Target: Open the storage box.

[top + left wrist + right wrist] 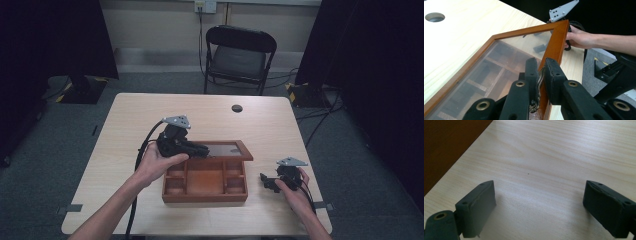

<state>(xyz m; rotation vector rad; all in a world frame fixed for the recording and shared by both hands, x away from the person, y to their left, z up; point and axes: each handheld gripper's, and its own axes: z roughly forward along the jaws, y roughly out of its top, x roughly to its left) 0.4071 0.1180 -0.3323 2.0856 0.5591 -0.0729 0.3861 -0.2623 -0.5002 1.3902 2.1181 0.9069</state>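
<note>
A brown wooden box (205,194) with several compartments stands on the table's near middle. Its glass lid (227,149) in a wooden frame (557,37) is raised and tilted back. My left gripper (202,149) is shut on the small brass latch (539,82) at the lid frame's edge, and its jaws (541,68) pinch the latch from both sides. My right gripper (266,180) rests on the table to the right of the box, apart from it. Its jaws (539,195) stand wide open over bare wood, with the box's dark side (446,147) at the upper left.
The light wooden table (150,115) has a round cable hole (237,108) near its far edge. A black folding chair (239,55) stands behind the table. Black curtains hang at both sides. A cable trails from each gripper toward the near edge.
</note>
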